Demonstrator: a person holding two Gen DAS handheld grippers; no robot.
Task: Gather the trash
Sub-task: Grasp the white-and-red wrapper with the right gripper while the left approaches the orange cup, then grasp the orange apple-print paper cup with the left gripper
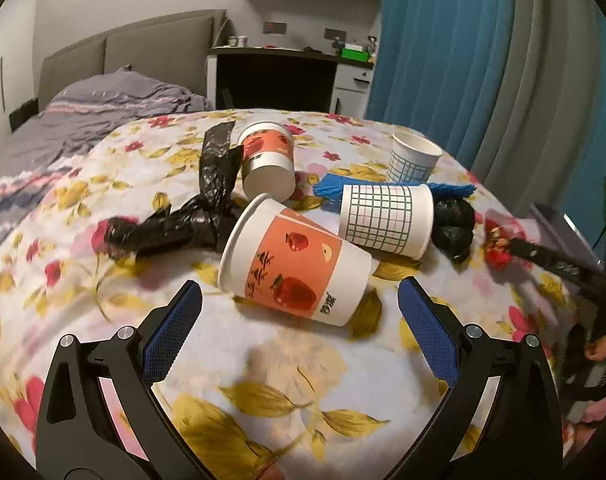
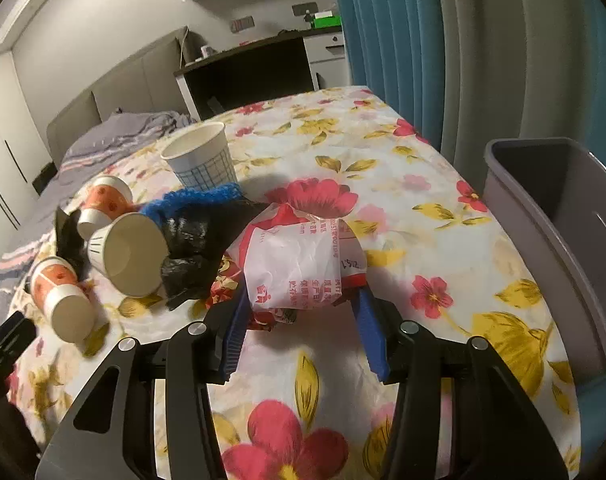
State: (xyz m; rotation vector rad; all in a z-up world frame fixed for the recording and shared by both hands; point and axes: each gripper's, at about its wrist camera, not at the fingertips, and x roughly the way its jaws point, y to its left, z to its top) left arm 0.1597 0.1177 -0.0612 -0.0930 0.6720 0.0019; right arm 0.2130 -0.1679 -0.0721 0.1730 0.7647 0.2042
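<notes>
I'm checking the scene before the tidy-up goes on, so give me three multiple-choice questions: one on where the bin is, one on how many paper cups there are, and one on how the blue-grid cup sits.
1. Where is the grey bin?
A on the bed
B just off the edge of the table
C among the cups

2. How many paper cups are on the table?
A two
B four
C six

3. The blue-grid cup is:
A upright
B on its side
C crushed flat

Answers:
1 B, the bin stands past the floral cloth's edge in the right wrist view.
2 B, there are the near orange-print cup, the far orange-print cup, the green-grid cup and the blue-grid cup.
3 A, its open mouth faces up.
</notes>
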